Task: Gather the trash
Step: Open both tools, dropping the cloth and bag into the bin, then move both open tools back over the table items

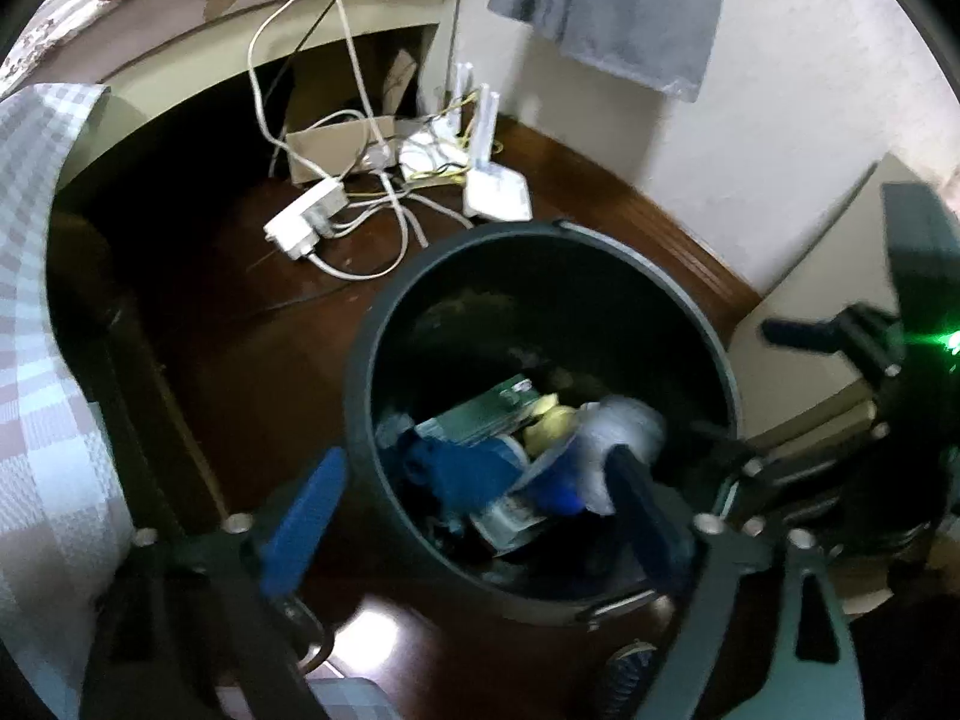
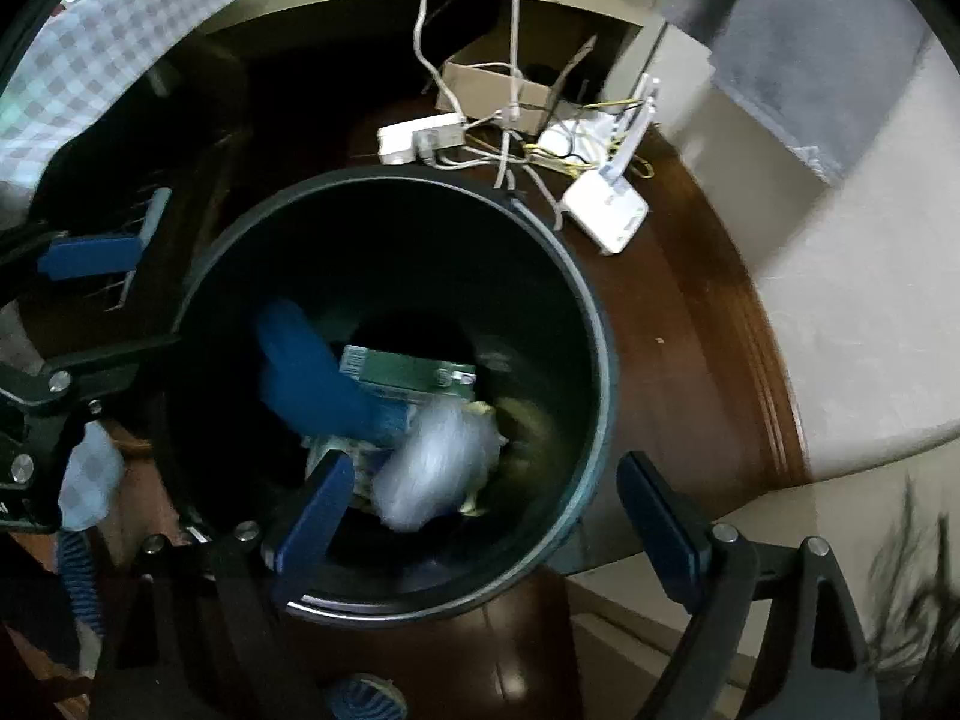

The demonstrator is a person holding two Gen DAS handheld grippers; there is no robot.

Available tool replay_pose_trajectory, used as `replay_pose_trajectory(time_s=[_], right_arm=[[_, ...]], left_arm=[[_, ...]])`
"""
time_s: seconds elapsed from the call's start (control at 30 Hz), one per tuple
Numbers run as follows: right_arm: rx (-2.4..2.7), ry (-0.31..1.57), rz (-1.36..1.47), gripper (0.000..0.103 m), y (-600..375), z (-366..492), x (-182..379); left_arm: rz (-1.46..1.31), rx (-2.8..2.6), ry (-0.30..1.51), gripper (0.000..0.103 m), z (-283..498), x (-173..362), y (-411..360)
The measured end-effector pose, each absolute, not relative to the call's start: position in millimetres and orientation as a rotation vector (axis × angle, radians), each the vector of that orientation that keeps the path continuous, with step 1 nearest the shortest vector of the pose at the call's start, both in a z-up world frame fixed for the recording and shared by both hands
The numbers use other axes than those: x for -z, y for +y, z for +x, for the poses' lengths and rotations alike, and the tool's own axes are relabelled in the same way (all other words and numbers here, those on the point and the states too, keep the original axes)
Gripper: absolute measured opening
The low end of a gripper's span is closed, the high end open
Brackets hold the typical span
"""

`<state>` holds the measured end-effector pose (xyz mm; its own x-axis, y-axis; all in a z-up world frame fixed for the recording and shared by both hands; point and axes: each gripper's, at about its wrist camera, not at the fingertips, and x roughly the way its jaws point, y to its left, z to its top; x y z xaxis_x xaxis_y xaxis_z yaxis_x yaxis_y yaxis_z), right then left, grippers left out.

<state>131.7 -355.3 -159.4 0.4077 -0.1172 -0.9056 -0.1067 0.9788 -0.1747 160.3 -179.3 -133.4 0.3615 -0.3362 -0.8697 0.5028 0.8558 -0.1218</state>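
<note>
1. Above the dark round bin (image 1: 540, 414), both grippers point down into it from near the rim. Bin stands on dark wood floor (image 1: 252, 324).
2. Left gripper (image 1: 474, 516): blue pads spread wide, nothing between them. Left pad sits outside the bin wall, right pad over the bin opening.
3. Right gripper (image 2: 486, 522): jaws also wide apart, nothing gripped. Left pad over the bin mouth, right pad outside the rim (image 2: 591, 324).
4. Trash: pale crumpled wad (image 2: 441, 462), blurred, sits in the bin mouth just beside the right gripper's left pad; can't tell if resting on the pile or mid-air. Same wad in left view (image 1: 624, 426), by the left gripper's right pad.
5. Bin contents under it: green carton (image 2: 408, 375), blue item (image 2: 312, 372), yellowish bits (image 1: 549, 420).
6. Left view only: silvery-blue packet (image 1: 516, 516) low in the pile; right gripper body w/ green light at the far right edge.
7. Right view only: left gripper's blue pad (image 2: 90, 255) at far left, outside the bin; striped shoe toe at the bottom edge.
8. Both views: power strip (image 1: 306, 219), white router (image 1: 498, 195) w/ tangled cables, cardboard box (image 1: 342, 147) past the bin; checked cloth (image 1: 42, 312) on the left; grey towel (image 1: 618, 6) hanging on the wall.
</note>
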Motion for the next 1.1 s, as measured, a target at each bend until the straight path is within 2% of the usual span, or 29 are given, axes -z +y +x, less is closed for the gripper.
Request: replay_pose_trajectory(time_s=[0.03, 0.5, 1.1], right_arm=[[0.024, 1.151, -0.219, 0.103, -357.6, 131.8, 159.0], [0.048, 1.154, -0.162, 0.103, -363.0, 134.3, 151.0], [0.105, 1.061, -0.098, 0.103, -379.1, 132.3, 105.6]], left_arm=[[0.18, 0.539, 1.071, 0.096, 160.1, 134.5, -178.7], [0.197, 0.511, 1.055, 0.097, 159.6, 135.0, -173.1], [0.188, 0.539, 1.014, 0.097, 154.9, 111.3, -180.3]])
